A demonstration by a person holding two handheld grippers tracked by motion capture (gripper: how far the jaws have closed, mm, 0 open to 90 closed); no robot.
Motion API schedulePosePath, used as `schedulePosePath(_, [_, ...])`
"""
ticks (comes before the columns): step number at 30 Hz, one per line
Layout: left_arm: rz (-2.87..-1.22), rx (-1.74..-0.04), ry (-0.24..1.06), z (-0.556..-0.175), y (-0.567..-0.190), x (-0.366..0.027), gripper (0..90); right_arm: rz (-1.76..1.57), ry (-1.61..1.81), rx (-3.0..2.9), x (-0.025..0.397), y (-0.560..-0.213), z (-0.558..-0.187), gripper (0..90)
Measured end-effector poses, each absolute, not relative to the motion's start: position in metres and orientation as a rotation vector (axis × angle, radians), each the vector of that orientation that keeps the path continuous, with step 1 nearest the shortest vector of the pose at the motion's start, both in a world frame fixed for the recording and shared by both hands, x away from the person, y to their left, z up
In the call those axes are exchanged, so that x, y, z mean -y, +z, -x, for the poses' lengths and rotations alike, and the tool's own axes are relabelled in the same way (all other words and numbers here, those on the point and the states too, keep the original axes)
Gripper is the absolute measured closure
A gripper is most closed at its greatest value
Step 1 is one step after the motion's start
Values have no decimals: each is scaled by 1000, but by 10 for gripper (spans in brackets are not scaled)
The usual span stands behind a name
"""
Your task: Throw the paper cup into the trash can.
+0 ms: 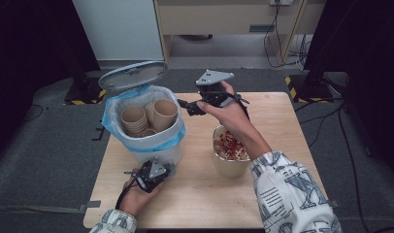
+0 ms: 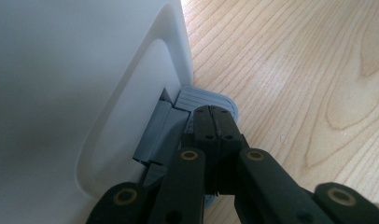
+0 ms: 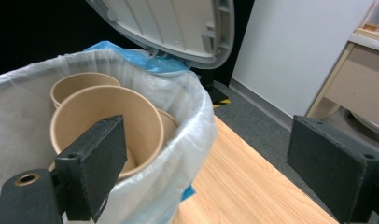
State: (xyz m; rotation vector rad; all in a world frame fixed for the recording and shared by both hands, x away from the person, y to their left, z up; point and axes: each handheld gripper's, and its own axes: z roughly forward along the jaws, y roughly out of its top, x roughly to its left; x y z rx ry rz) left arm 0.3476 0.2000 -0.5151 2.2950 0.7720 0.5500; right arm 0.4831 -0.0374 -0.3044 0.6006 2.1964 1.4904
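wooden table (image 1: pixel 282 121) on grey carpet (image 1: pixel 49 150); left gripper (image 2: pixel 214 116) pressed together on bin pedal (image 2: pixel 204 97), right gripper (image 3: pixel 204 158) spread

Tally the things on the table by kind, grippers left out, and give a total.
Pedal bin, lid up, with a blue liner: 1
Paper bowls showing in the bin: at least 3, some stacked, exact number unclear
Paper bowl of food scraps: 1
Total: at least 5

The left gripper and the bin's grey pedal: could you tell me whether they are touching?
Touching. In the left gripper view, the left gripper, jaws shut, rests its tips on the ribbed grey pedal at the foot of the white bin, with no gap visible.
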Motion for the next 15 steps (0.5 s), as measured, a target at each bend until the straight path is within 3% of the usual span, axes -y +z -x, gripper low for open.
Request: schedulePosePath(15, [-2295, -772, 549, -348, -515, -200, 898, -683, 1454, -2162, 67, -309, -488, 116])
